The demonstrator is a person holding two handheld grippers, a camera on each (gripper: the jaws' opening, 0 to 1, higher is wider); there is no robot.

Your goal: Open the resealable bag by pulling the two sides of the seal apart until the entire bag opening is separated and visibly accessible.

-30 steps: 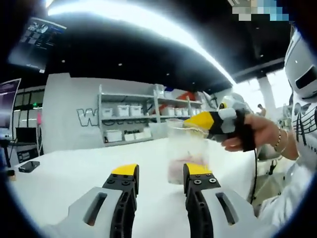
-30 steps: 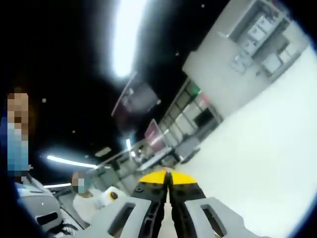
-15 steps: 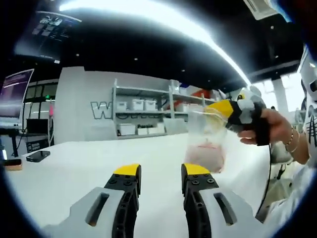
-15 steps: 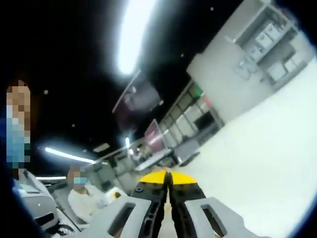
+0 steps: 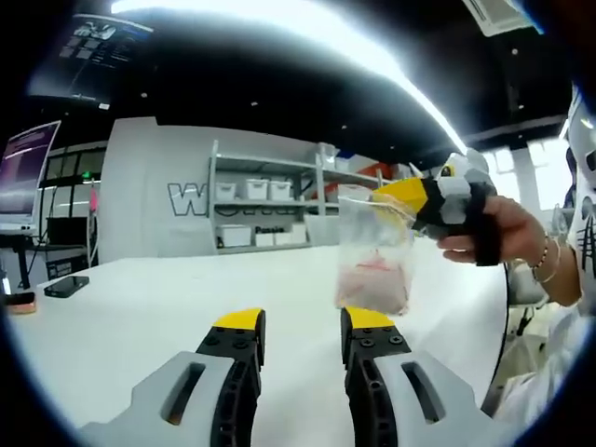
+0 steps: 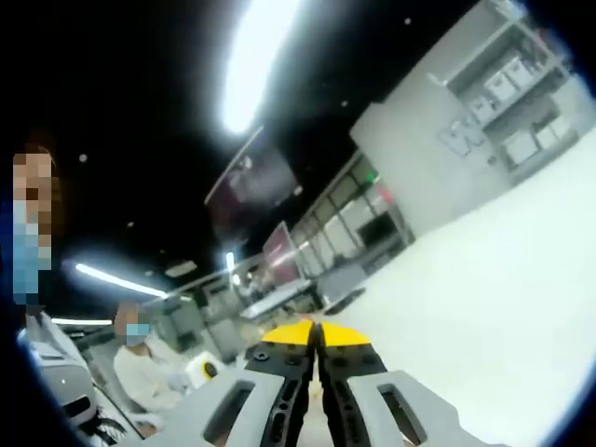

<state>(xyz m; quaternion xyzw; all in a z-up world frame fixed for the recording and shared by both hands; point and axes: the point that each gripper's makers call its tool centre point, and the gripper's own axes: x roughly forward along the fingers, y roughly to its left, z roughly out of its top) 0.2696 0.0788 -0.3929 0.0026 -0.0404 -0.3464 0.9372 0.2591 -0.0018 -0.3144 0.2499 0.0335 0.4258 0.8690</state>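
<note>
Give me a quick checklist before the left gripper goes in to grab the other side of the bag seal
1. Right gripper clamped on the top edge of the resealable bag: ok, jaws shut on it.
2. Bag lifted off the white table: ok, it hangs from that grip.
3. Left gripper open and free: ok, jaws apart, nothing between them.
4. Left gripper lined up with the seal: not ok, its tips sit below the bag.
5. Seal already parted: cannot tell, the clear plastic is blurred.
6. Bag contents: pinkish material low in the bag; secure or not, cannot tell.
</note>
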